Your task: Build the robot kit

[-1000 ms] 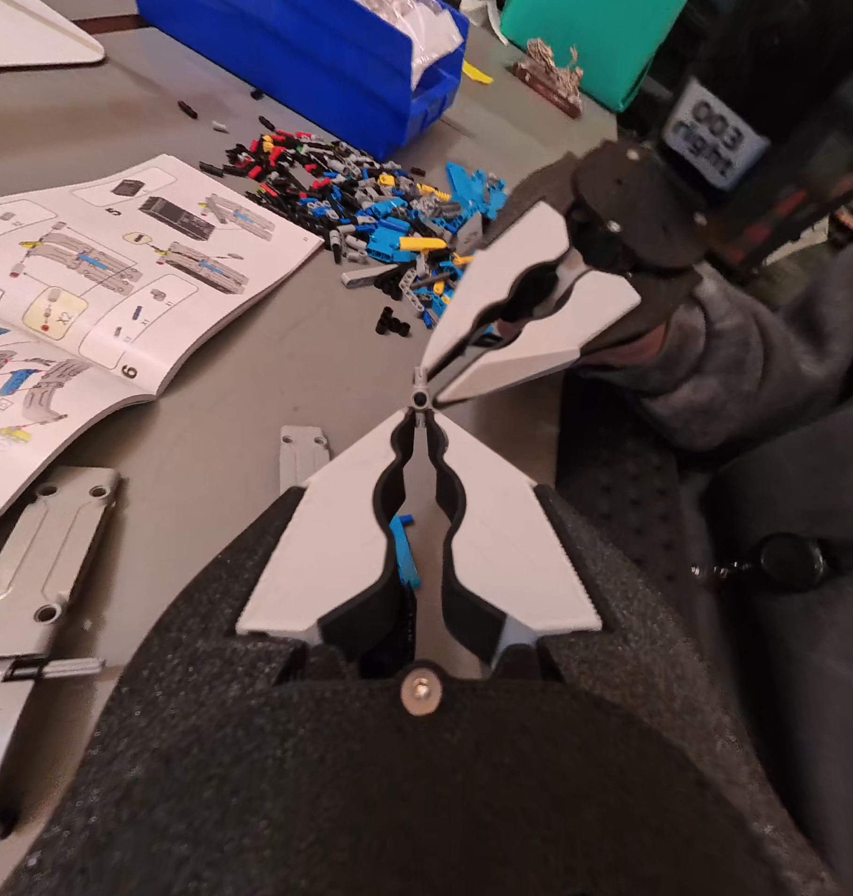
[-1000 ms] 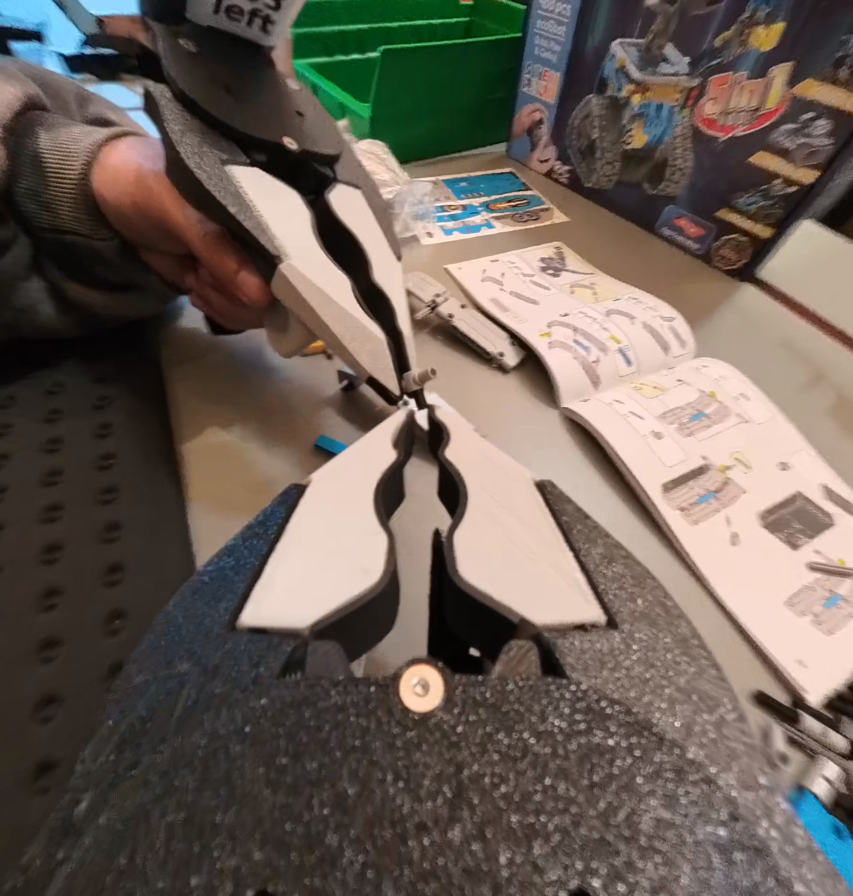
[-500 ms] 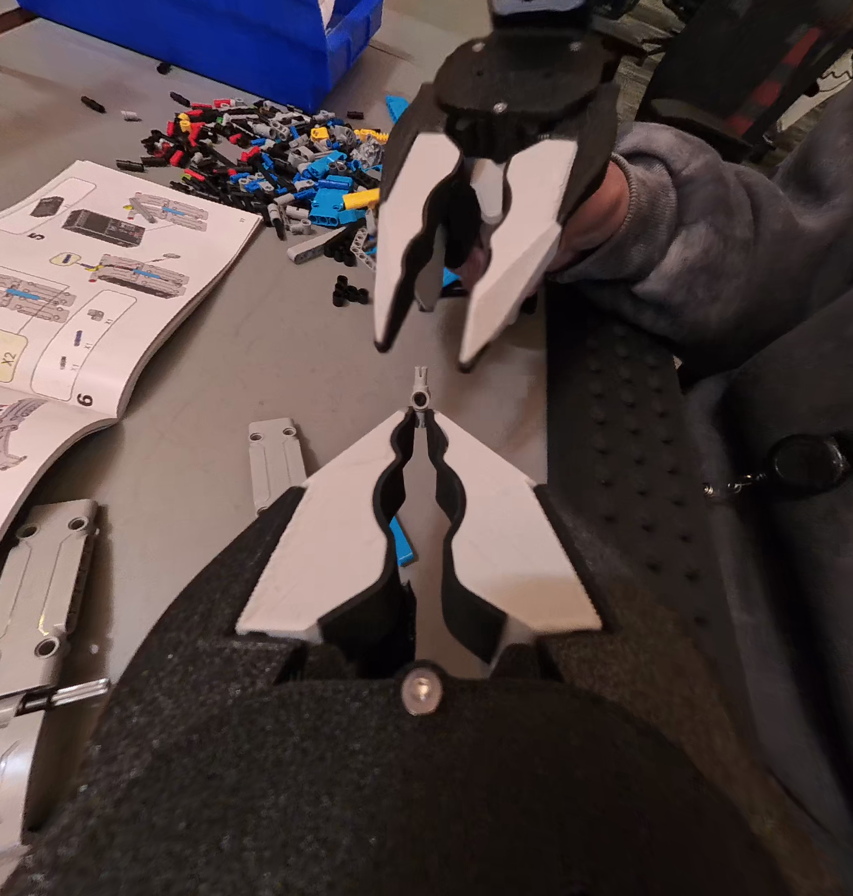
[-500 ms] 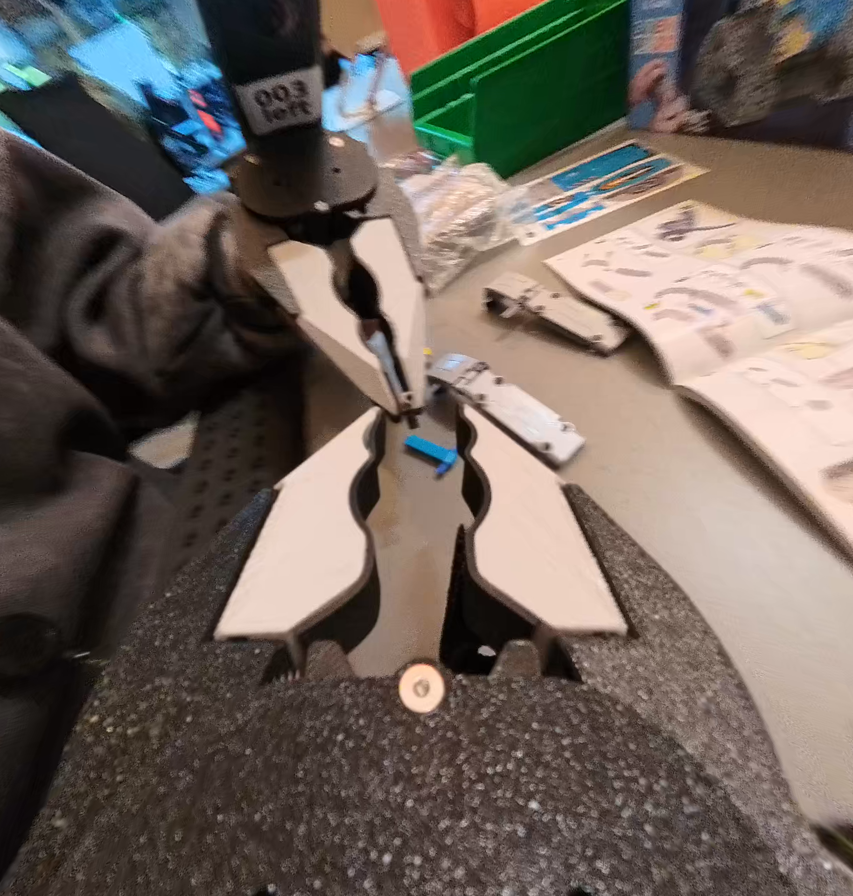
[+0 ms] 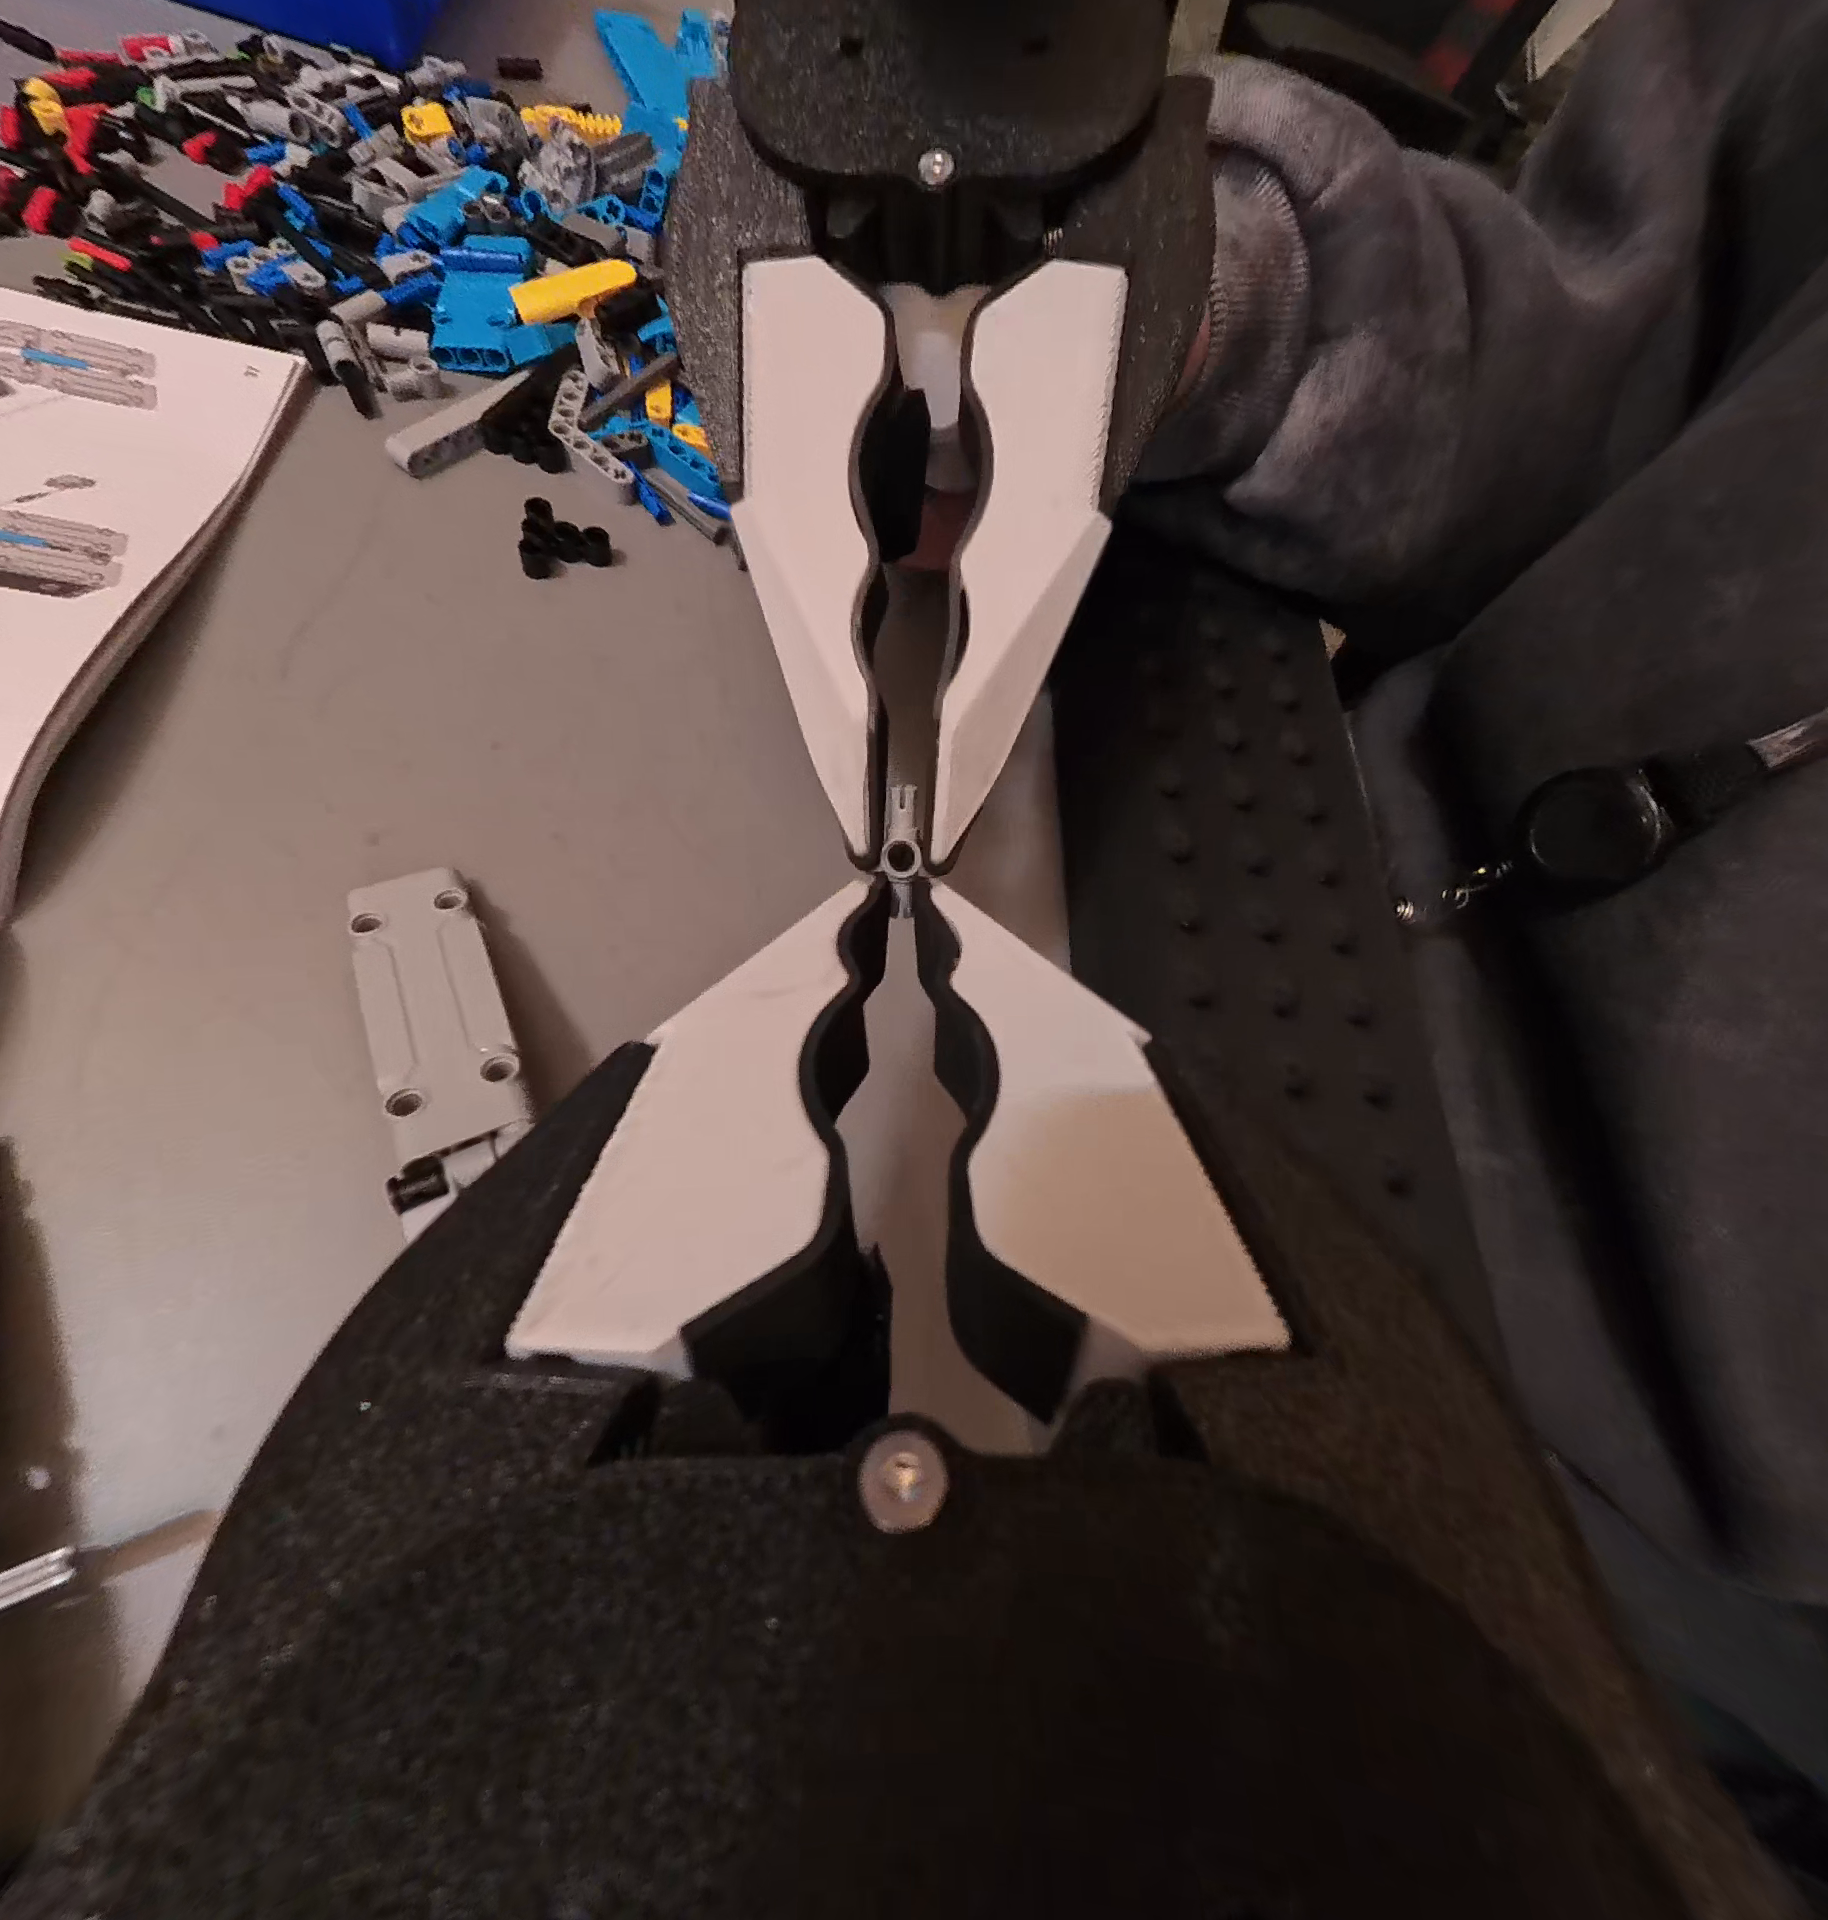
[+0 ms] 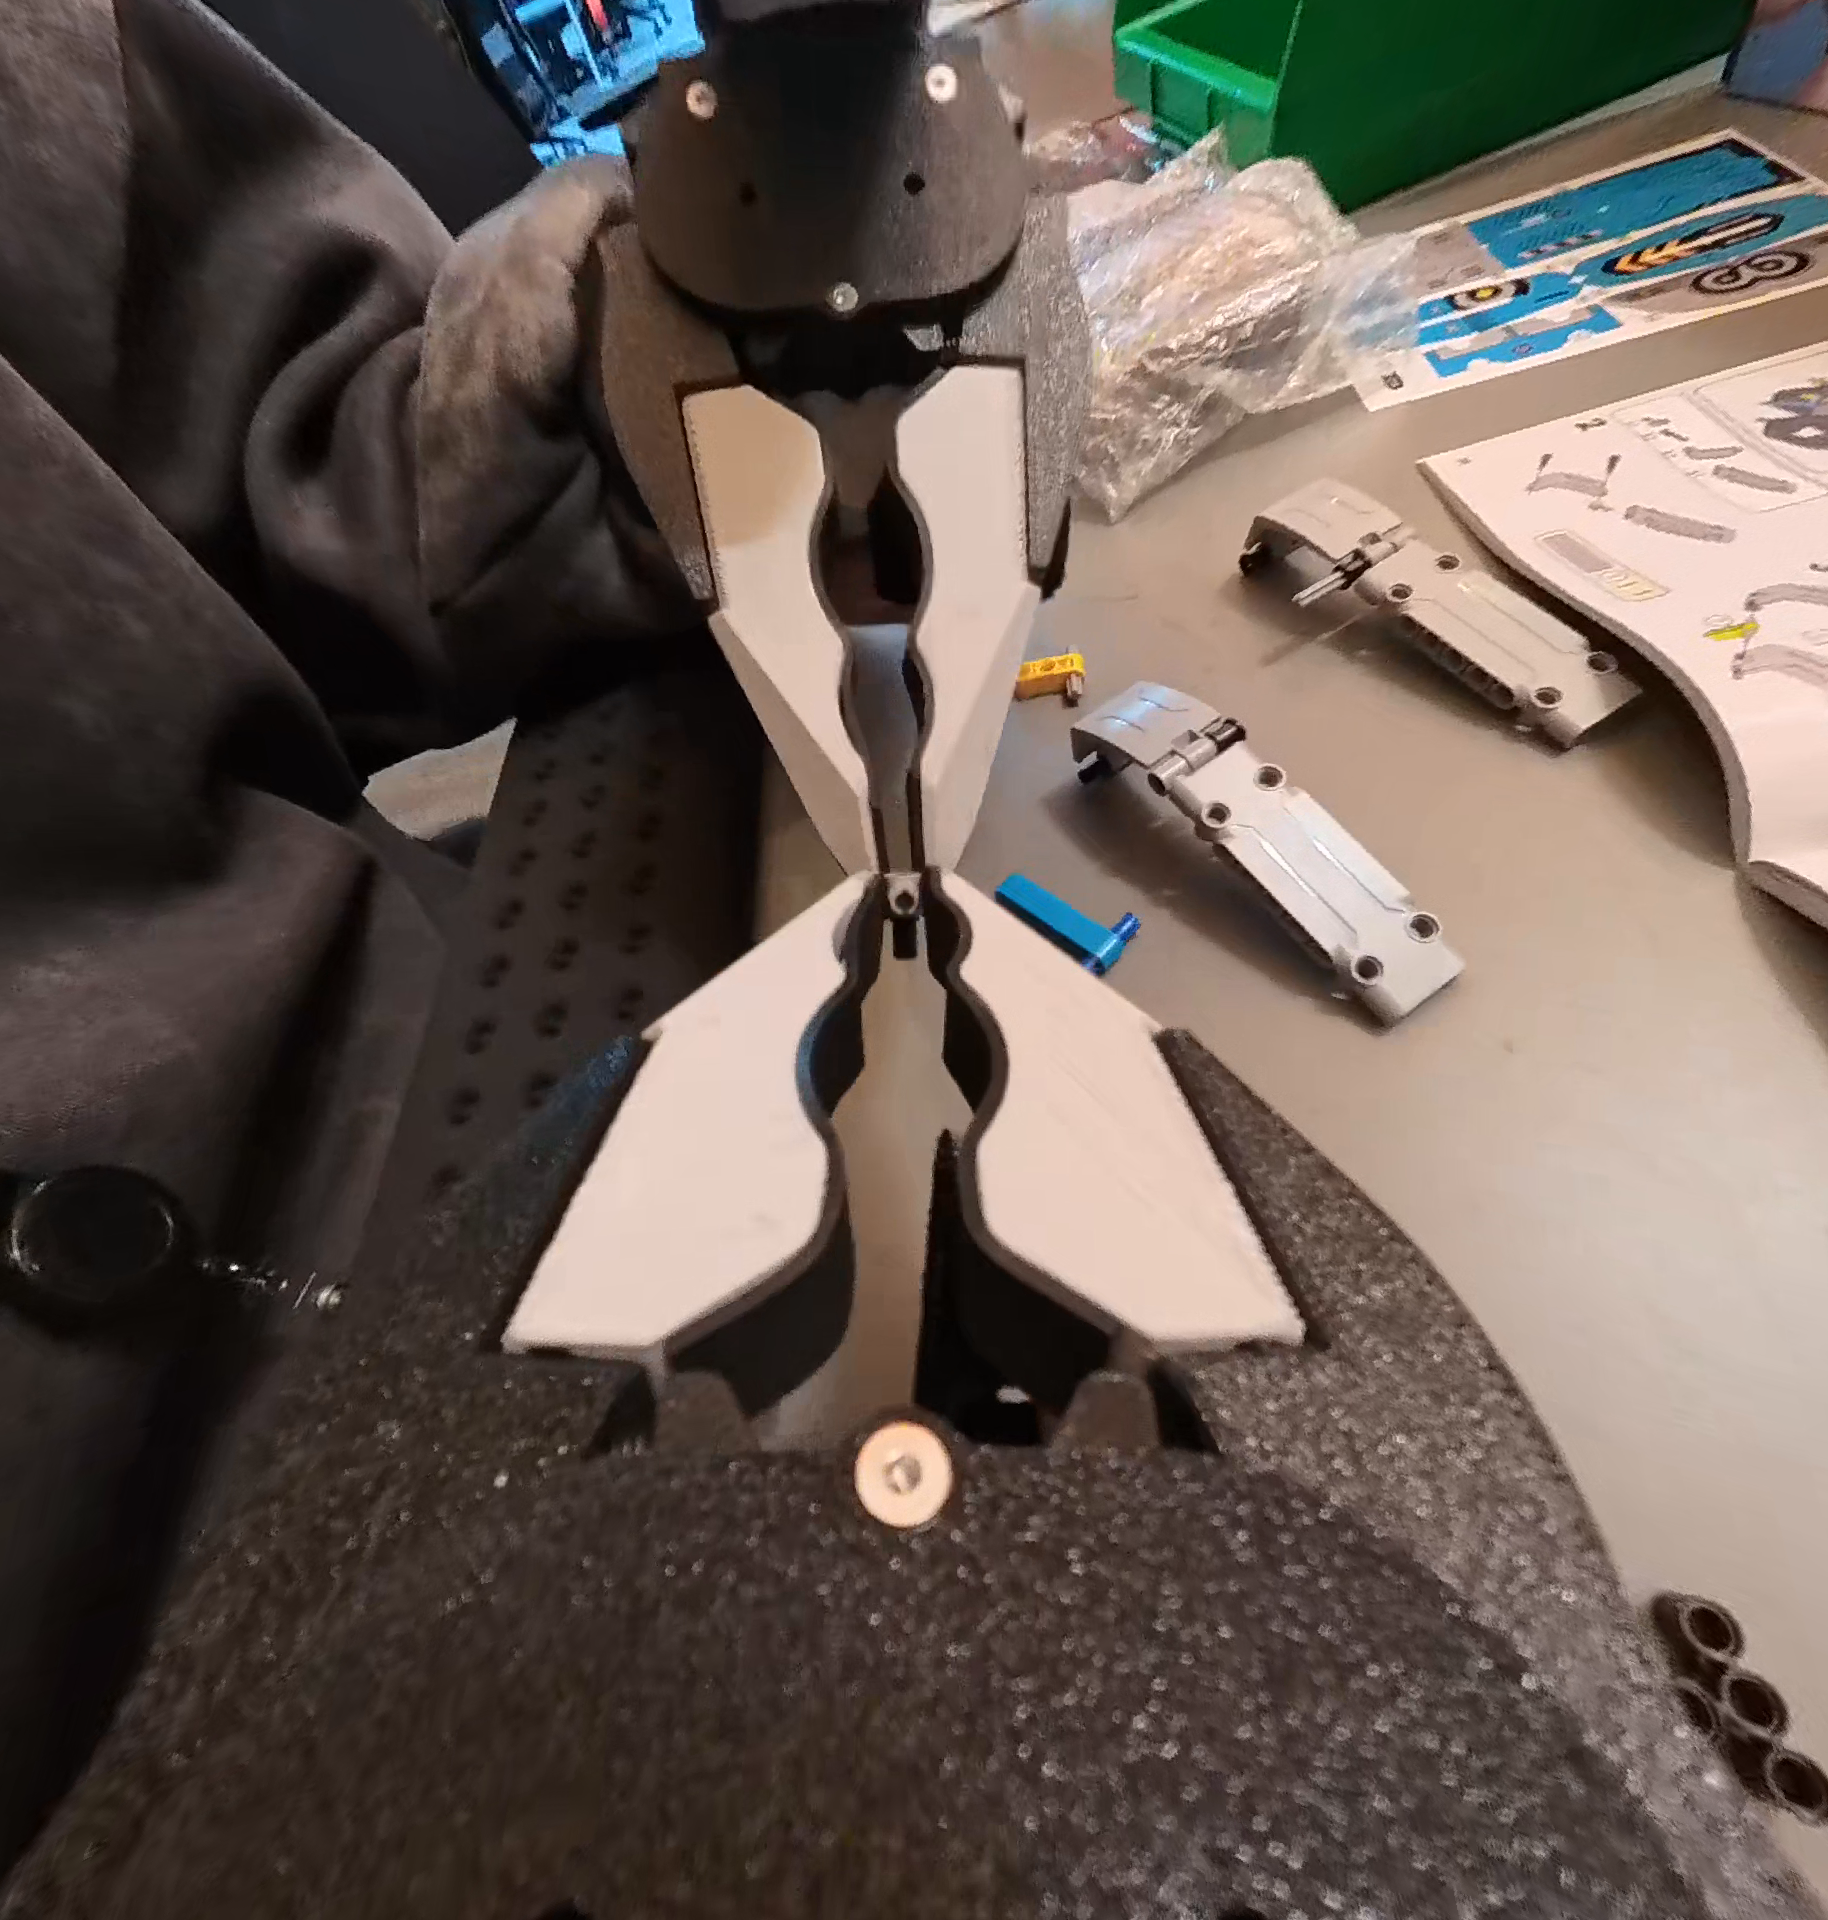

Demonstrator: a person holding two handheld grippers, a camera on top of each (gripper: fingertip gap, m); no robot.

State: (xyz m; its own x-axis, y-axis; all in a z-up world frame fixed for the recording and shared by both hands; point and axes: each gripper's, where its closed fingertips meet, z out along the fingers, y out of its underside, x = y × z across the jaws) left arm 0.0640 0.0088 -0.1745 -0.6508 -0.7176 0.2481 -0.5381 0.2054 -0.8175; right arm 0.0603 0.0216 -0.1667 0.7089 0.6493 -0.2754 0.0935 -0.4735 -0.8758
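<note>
above the grey counter [image 5: 598,727], left gripper [image 5: 902,906] and right gripper [image 5: 902,850] are meeting tip to tip, both jaws closing on one tiny grey connector [image 5: 902,858]; light, stiff, slippery; best pinched at its ends.

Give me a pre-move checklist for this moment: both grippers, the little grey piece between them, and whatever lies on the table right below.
1. Left gripper shut on the small grey connector: ok.
2. Right gripper shut on the same connector from the opposite end: ok, its tips meet the left gripper's tips.
3. The two grippers lined up tip to tip: ok in both wrist views.
4. How deep the connector sits in the right gripper: cannot tell, the tips hide it.
5. Blue pin piece clear of the tips: ok, it lies apart on the table.
6. Grey panel untouched: ok, it lies beside the blue piece.
</note>
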